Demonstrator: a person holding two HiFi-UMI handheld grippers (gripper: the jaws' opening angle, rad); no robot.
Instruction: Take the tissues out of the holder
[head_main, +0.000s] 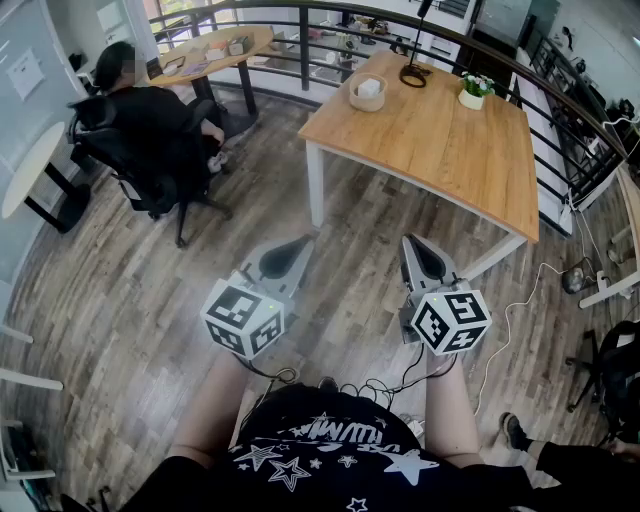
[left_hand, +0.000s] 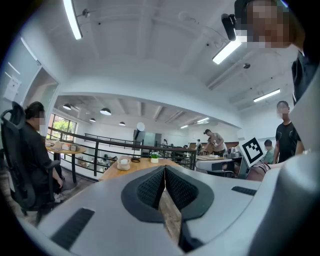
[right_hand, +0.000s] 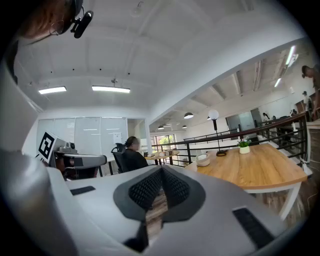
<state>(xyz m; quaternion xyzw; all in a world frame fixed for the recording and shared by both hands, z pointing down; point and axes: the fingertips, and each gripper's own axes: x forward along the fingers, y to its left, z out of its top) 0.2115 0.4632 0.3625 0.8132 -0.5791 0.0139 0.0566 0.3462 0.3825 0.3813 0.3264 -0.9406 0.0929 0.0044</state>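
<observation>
The tissue holder (head_main: 367, 92) is a round beige bowl with white tissue in it. It stands at the far end of the wooden table (head_main: 450, 150). It shows small in the left gripper view as the holder (left_hand: 123, 162), and in the right gripper view as the holder (right_hand: 203, 160). My left gripper (head_main: 299, 243) and right gripper (head_main: 410, 243) are held level over the floor, well short of the table. Both are shut with nothing between the pads, as seen at the left gripper (left_hand: 164, 168) and the right gripper (right_hand: 161, 170).
A small potted plant (head_main: 474, 90) and a black lamp base (head_main: 414, 73) also stand on the table. A person sits in a black office chair (head_main: 140, 150) at the left. A dark railing (head_main: 300, 45) runs behind the table. Cables (head_main: 500, 340) lie on the floor at the right.
</observation>
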